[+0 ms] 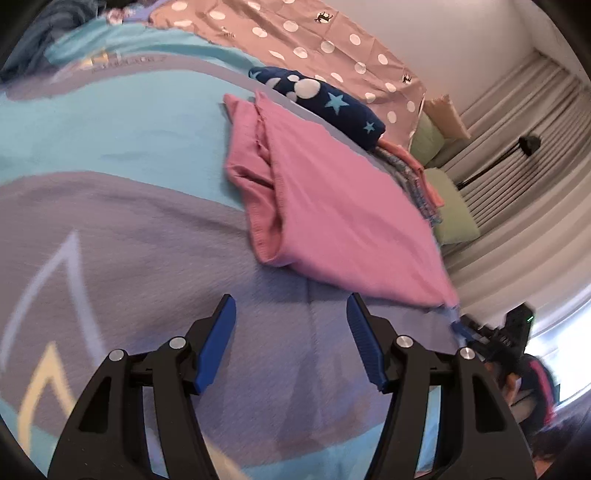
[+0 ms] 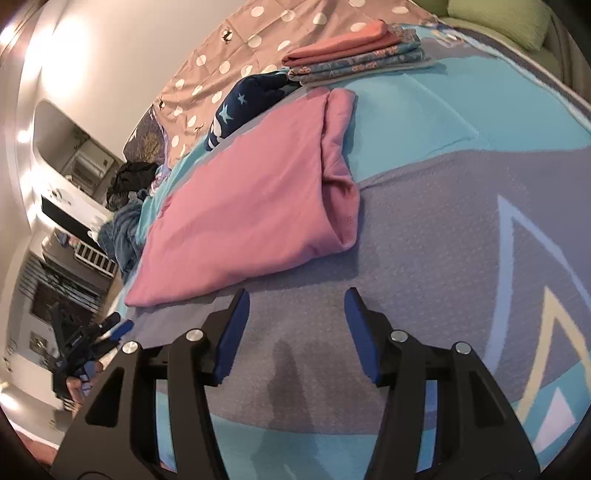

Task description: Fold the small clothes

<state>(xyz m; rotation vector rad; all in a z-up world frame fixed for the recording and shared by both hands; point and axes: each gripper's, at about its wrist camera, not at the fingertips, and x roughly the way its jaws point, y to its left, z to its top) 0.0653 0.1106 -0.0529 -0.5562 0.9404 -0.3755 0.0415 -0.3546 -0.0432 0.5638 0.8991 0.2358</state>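
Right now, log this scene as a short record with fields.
surface: bedspread, blue and grey
in work: pink garment, lying partly folded, nothing gripping it
left hand-held gripper: open, empty, just short of the garment
right hand-held gripper: open, empty, just short of the garment
folded stack: behind the garment
navy star cloth: beside the stack

I saw pale walls [image 1: 461, 33], long beige curtains [image 1: 517, 155] with bright window light [image 1: 554, 332] low beside them, green cushions [image 1: 454, 206], and a white cabinet [image 2: 70, 192].
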